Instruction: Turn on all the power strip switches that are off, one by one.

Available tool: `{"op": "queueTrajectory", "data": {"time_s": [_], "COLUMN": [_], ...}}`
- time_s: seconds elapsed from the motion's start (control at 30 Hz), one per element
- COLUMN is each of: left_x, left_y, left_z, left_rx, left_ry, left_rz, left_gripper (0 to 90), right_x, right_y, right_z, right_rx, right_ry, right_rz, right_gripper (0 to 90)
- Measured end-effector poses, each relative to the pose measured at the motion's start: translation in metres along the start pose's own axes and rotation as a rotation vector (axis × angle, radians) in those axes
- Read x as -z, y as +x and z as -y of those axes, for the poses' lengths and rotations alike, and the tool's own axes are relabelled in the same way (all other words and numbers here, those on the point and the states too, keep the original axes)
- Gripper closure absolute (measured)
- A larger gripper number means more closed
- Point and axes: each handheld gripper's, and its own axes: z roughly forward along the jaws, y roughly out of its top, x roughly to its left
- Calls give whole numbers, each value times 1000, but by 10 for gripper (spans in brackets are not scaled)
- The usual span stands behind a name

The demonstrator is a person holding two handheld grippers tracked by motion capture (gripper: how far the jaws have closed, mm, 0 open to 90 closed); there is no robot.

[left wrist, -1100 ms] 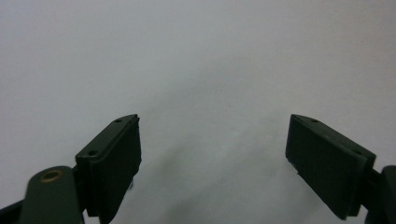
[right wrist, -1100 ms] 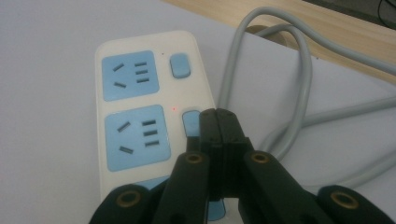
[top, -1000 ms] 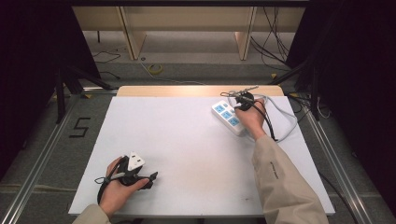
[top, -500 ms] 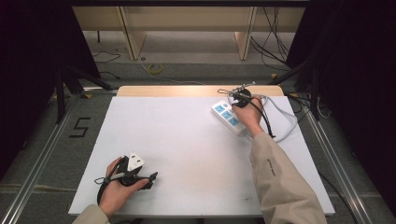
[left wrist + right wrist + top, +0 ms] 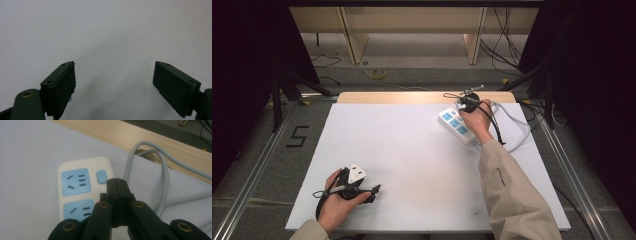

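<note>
Two closed jaws of the right tool hover over the power strip.

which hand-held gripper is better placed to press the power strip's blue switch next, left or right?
Right. The right hand-held gripper has its jaws closed just beside the blue switch on the power strip. The left hand-held gripper rests open at the near left corner of the table, far from the strip.
</note>
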Motion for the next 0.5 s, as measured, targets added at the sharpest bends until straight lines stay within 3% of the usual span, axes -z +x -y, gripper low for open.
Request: {"op": "queueTrajectory", "data": {"time_s": [0.5], "left_x": [0], "left_y": [-1], "left_z": [0], "left_rx": [-1], "left_ry": [4], "left_rz": [3], "left_gripper": [183], "right_x": [-4], "right_y": [2], "right_z": [-5], "right_rx": [-2], "right_ry": [-2], "right_rz": [-5], "right_gripper": [900]}}
